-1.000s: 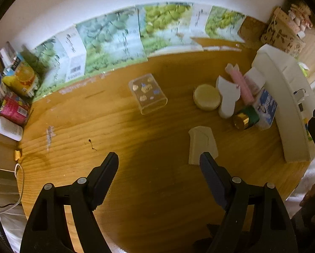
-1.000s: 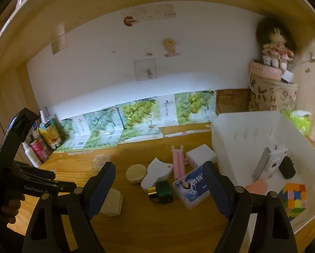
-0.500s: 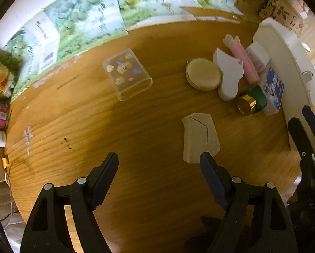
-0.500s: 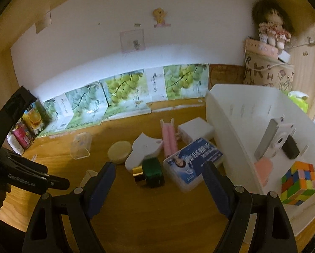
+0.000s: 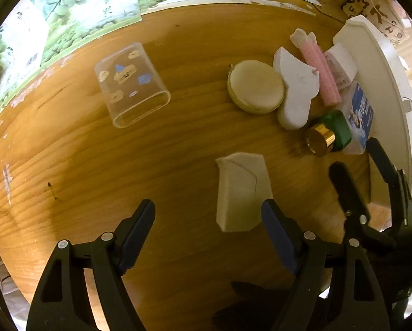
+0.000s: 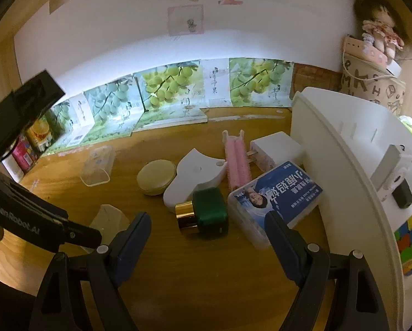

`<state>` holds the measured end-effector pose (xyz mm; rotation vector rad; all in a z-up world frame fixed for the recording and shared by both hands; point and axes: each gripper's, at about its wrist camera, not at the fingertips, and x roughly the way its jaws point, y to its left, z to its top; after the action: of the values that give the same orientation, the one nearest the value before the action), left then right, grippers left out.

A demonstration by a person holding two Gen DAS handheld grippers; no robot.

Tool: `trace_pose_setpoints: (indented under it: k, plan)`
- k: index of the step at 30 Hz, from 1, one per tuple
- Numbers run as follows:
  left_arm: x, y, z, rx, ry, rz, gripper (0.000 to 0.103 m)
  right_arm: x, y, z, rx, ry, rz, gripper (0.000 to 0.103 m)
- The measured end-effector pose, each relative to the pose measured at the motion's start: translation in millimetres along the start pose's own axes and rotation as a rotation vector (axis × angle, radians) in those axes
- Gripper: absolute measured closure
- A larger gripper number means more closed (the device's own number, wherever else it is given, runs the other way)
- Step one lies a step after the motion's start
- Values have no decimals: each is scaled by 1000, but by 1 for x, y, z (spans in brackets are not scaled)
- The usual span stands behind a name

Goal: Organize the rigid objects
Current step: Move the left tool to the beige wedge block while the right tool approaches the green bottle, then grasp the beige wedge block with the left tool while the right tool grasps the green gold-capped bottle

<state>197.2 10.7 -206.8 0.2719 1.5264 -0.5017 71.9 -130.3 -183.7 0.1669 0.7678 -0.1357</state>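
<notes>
Both grippers are lowered closer to the counter [image 5: 101, 165]; fingers apart, empty. The left gripper [image 5: 207, 216] should be centred over the beige block [image 5: 240, 190] beside its right finger.

green bottle [image 6: 210, 211]: gold cap, on side, centre; blue-labelled box [image 6: 275, 197]: flat, right of it; beige wedge [image 5: 240, 191]: lower centre

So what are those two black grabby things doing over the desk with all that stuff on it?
A person is tidying small hard things into the white bin. Both grippers are open and empty. The left gripper hangs over the beige wedge-shaped piece, and the right gripper points at the green bottle with the gold cap. The bin already holds a colourful cube and a white gadget. Nothing has been picked up at this moment.
</notes>
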Motion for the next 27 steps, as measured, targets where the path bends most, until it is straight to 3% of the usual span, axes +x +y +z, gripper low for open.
trace_pose_setpoints:
  k: [3,23,27]
  plan:
    - [3,-4,7,-3,4,-12,21,7,1,0,-16,13,3,25]
    - [29,-38,35,7,20,8,24,13,18,1,-128,-14,-19,26]
    - [29,-43,38,15,6,16,33,15,22,0,-157,-20,-11,26]
